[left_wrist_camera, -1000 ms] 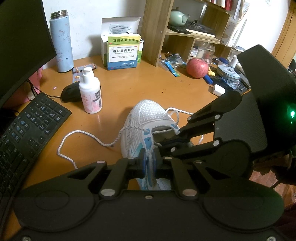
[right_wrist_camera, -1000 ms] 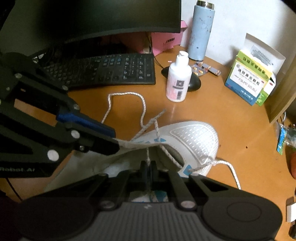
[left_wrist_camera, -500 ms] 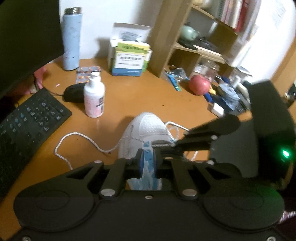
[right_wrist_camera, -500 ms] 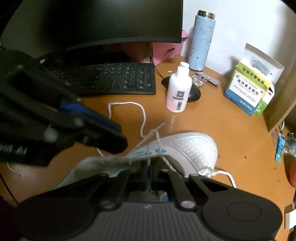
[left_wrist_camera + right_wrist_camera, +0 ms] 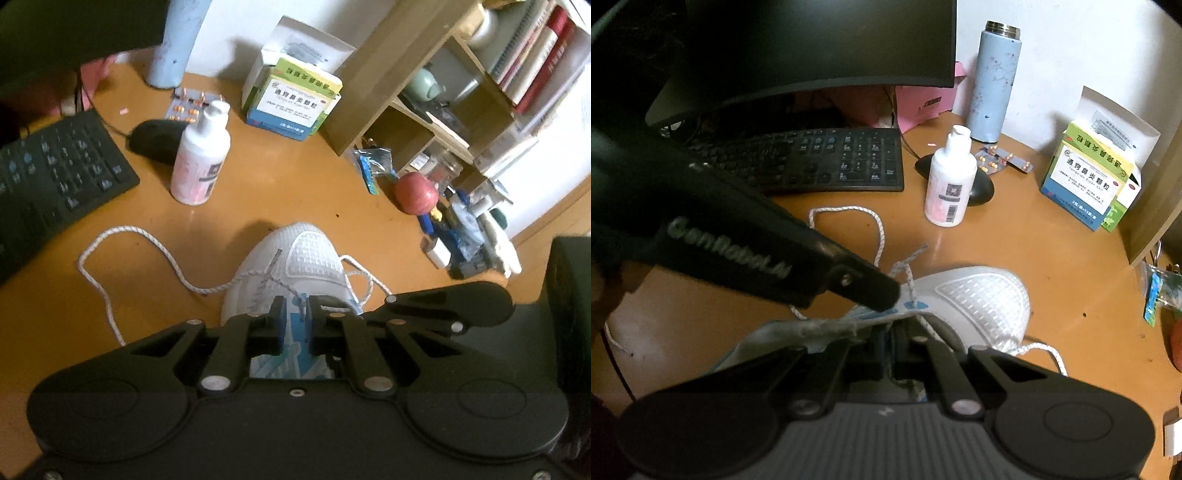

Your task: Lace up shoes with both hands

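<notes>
White shoe (image 5: 295,266) mid-desk; left gripper (image 5: 295,325) opening; right gripper (image 5: 892,347) clamped, seemingly on lace (image 5: 912,288).

The right gripper (image 5: 892,349) is clamped on what seems the shoe's (image 5: 979,302) lace (image 5: 912,286).

The right tool (image 5: 892,354) body hides the heel of the shoe (image 5: 979,295), and whether its pads pinch the lace (image 5: 908,280) cannot be told. The left tool (image 5: 295,325) covers the shoe's rear too. The monitor (image 5: 812,44) and bottle (image 5: 173,44) are cut off by picture edges. The box (image 5: 1086,181) print is too small to read.
</notes>
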Demonstrator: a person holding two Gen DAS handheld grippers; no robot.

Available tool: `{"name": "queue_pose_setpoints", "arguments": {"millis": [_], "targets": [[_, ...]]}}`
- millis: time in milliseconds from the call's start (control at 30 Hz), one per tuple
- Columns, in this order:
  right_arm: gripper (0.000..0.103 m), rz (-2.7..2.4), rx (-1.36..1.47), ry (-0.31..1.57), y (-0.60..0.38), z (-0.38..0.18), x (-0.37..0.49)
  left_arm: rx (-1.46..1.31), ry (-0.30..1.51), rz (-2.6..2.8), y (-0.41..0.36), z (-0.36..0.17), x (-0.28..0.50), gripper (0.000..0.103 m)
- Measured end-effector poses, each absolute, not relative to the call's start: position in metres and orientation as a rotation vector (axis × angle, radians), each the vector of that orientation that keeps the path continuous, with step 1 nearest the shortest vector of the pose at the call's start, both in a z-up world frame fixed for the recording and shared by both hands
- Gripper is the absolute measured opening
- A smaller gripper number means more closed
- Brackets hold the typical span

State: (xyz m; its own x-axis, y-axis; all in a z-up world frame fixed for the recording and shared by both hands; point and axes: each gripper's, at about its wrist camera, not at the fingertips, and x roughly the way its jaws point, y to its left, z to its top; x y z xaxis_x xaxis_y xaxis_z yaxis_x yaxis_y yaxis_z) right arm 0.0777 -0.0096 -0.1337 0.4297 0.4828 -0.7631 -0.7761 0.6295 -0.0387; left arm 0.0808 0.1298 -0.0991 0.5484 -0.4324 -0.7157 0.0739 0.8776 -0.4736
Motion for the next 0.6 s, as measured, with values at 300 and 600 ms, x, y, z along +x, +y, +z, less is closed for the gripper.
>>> {"name": "queue_pose_setpoints", "arguments": {"millis": [300,600], "targets": [[0.004,0.809,-0.424,0.791,-0.0102,-0.1328,0.0774,-0.411,0.944,-0.300,0.1296,-0.0963,0.0775,0.014],[0.003,0.808,-0.426,0.799,-0.0115,-0.1315,0.0773,-0.391,0.937,-0.294,0.1313,-0.0954,0.0756,0.018]]}}
